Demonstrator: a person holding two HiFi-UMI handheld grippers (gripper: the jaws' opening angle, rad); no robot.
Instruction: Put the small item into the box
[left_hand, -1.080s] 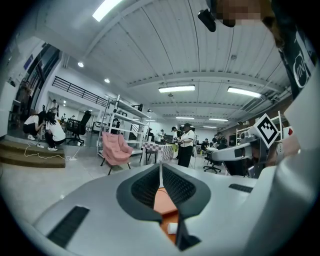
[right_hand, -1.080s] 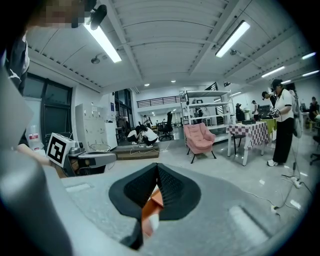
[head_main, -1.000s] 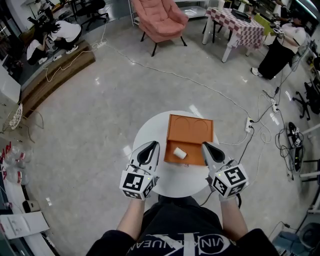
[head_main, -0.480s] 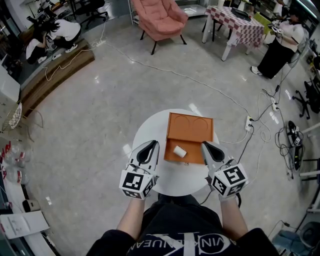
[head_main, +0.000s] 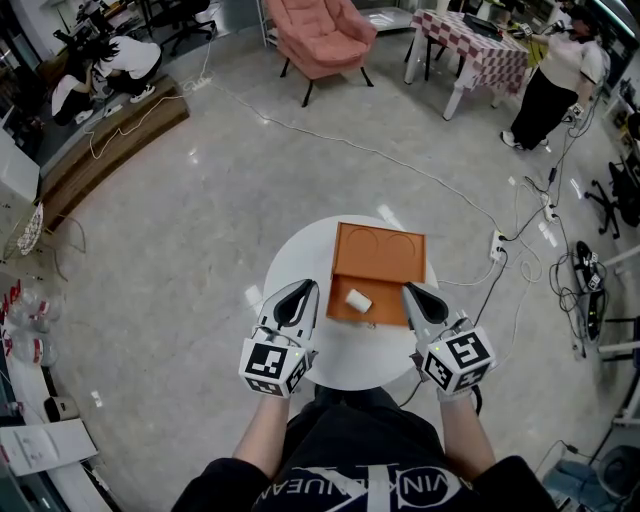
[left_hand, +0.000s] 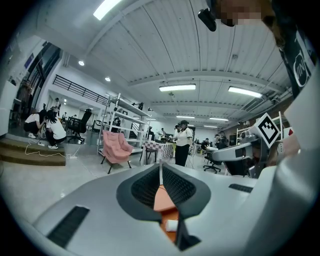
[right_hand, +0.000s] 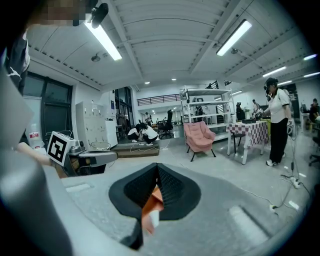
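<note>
Nothing on the round table (head_main: 350, 362) has shifted since a second ago. Left gripper (head_main: 307, 288) and right gripper (head_main: 407, 290) hold the same spots, and the box (head_main: 380, 250) and small item (head_main: 358, 300) are unmoved. The only change is the bystander (head_main: 550, 90) at far right, now upright beside the checkered table (head_main: 475, 45) instead of leaning away from it.

Left gripper: jaws pressed together, nothing between them. Its tip is over the table, just left of the box's near-left corner. Its own view shows the box and item ahead, through the gap behind the closed tips.

Small item: white, short, roll-shaped. It lies tilted on the near, darker half of the orange box, with orange on all sides. It sits about midway between the two tips, apart from both.

Right gripper: jaws also pressed together, empty. Its tip is at the box's near-right corner; touching or not, cannot tell.

Edges: the box sits right of the table's centre. Its far edge is close to the table's far edge and its right side close to the right edge. Bare table runs along the left edge and across the near edge, between the marker cubes. The floor round the table is open, with a power strip (head_main: 497, 247) just off the right edge.

Count: one box, one small item, two grippers, one round table. The box's far half shows two round recesses.
</note>
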